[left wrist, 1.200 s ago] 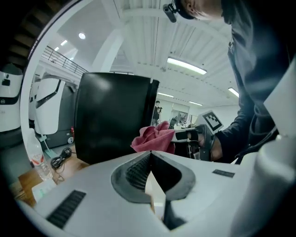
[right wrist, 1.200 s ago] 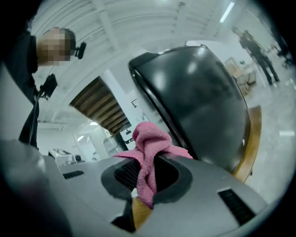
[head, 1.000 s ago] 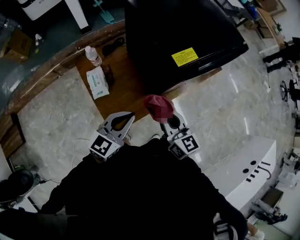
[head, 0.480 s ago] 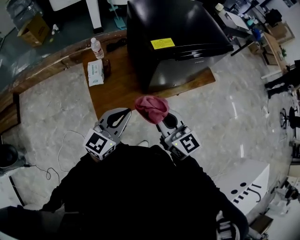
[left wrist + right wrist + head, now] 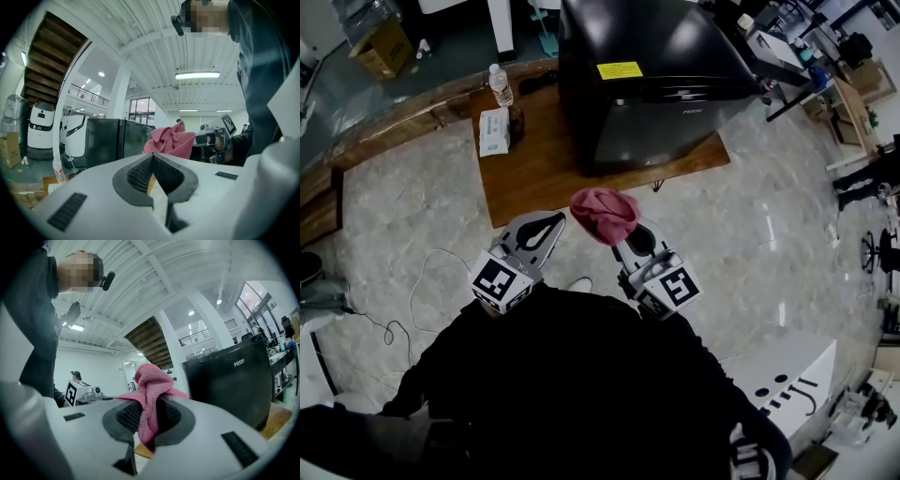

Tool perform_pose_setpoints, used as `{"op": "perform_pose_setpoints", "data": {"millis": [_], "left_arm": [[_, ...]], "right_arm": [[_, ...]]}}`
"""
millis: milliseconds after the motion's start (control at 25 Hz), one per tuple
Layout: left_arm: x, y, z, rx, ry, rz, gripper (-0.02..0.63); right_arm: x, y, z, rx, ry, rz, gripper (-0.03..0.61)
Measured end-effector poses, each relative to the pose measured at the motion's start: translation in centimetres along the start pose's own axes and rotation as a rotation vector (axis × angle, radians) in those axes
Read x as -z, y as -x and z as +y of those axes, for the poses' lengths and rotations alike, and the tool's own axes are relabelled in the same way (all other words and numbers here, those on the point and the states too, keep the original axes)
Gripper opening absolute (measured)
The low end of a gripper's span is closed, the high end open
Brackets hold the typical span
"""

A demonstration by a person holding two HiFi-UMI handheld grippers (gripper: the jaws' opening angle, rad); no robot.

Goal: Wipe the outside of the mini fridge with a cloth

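The black mini fridge (image 5: 656, 75) stands on a wooden board (image 5: 534, 173) at the top of the head view. My right gripper (image 5: 623, 234) is shut on a bunched pink cloth (image 5: 605, 214), held in the air short of the fridge's front. In the right gripper view the cloth (image 5: 150, 380) is pinched in the gripper (image 5: 149, 404), with the fridge (image 5: 229, 380) beyond at right. My left gripper (image 5: 551, 223) hovers beside it, shut and empty. In the left gripper view, that gripper (image 5: 152, 159) has the cloth (image 5: 171, 140) and the fridge (image 5: 108, 140) ahead of it.
A water bottle (image 5: 499, 84) and a tissue pack (image 5: 494, 131) sit on the board left of the fridge. A thin cable (image 5: 422, 291) trails over the marble floor at left. A white cabinet (image 5: 787, 375) stands at lower right, and a wooden curb (image 5: 384, 122) runs along the upper left.
The fridge and board now sit farther up and smaller in the head view. Both grippers keep their pose, and the cloth stays in the right one.
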State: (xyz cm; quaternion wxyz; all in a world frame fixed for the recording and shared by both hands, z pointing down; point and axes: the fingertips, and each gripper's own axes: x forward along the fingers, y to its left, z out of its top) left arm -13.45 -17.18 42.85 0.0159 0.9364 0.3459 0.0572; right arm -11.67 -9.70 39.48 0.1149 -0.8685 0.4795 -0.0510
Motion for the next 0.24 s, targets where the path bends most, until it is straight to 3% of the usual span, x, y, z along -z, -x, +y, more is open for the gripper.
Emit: {"op": "perform_pose_setpoints", "data": {"millis": [240], "left_arm": [[0.6, 1.6, 0.0, -0.018, 0.008, 0.010, 0.005]], "right_arm": [[0.4, 0.9, 1.2, -0.005, 0.030, 0.011, 0.051]]}}
